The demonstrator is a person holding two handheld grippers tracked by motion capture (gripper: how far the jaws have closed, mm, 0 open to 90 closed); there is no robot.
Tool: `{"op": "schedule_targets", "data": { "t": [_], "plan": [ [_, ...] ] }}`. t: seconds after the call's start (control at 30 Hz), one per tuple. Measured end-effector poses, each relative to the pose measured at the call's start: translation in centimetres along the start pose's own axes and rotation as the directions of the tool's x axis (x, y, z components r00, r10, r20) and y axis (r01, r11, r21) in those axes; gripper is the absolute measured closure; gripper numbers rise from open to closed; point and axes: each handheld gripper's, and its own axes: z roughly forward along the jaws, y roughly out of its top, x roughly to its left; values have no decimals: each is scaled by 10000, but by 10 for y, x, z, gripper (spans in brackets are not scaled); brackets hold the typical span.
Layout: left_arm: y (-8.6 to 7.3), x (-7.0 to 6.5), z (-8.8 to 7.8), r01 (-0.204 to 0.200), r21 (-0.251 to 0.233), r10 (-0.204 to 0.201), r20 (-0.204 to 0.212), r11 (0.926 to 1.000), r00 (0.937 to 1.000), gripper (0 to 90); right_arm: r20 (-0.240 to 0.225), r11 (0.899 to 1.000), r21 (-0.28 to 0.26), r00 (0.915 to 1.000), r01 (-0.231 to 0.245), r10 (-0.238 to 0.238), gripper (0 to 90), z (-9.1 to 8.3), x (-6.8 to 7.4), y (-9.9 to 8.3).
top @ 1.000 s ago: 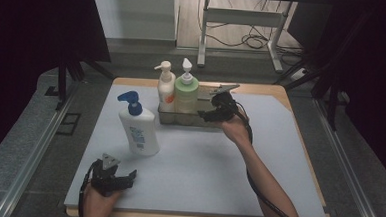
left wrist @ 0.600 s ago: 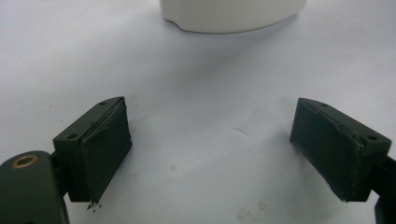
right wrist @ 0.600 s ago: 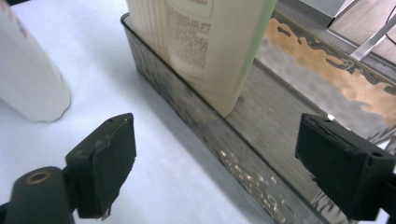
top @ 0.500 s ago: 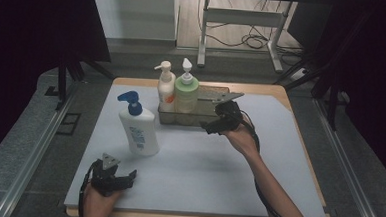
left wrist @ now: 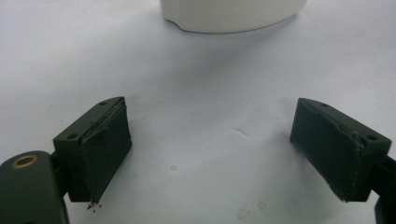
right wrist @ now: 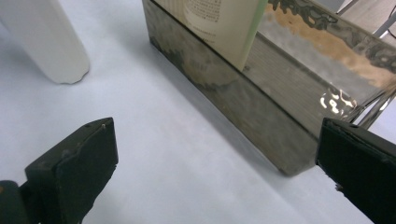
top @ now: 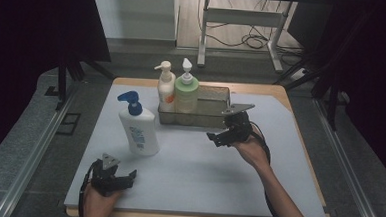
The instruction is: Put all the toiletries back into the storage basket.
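Right gripper (top: 218, 138) fingers, just opening, spread empty beside the metal basket (top: 215, 118); left gripper (top: 120, 177) fingers wide.

dark curtains (top: 35, 25) hanging both sides, grey floor (top: 19, 144) running around the wooden table (top: 282, 90) under its pale mat (top: 202, 174), metal rails (top: 44, 131) lying along left and right edges, white stand (top: 245, 21) and loose cables (top: 249, 40) sitting top centre, light falling there

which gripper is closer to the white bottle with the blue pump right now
The left. The left gripper sits just in front of the white bottle, a little to its left, jaws open. The right gripper is farther off to its right, by the metal basket.
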Motion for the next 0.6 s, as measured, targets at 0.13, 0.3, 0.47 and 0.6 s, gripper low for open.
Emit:
{"op": "schedule_targets", "data": {
  "t": [0.13, 0.3, 0.47, 0.6],
  "plan": [
    [0, 0, 0, 2, 0, -2, 1, 10000, 10000, 117, -71, 9999, -96, 10000, -71, 70, 0, -6, 2, -8],
    [0, 0, 0, -6, 15, 6, 4, 10000, 10000, 117, -75, 9999, -142, 10000, -35, 34, 0, -13, 5, -17],
    [0, 0, 0, -1, 20, 1, 9, 10000, 10000, 118, -4, 9999, -155, 10000, -5, 5, 0, -19, 8, -28],
    [0, 0, 0, -5, 25, 5, 7, 10000, 10000, 118, 61, 9999, -139, 10000, -33, 33, 0, -23, 9, -38]
  ]
}}
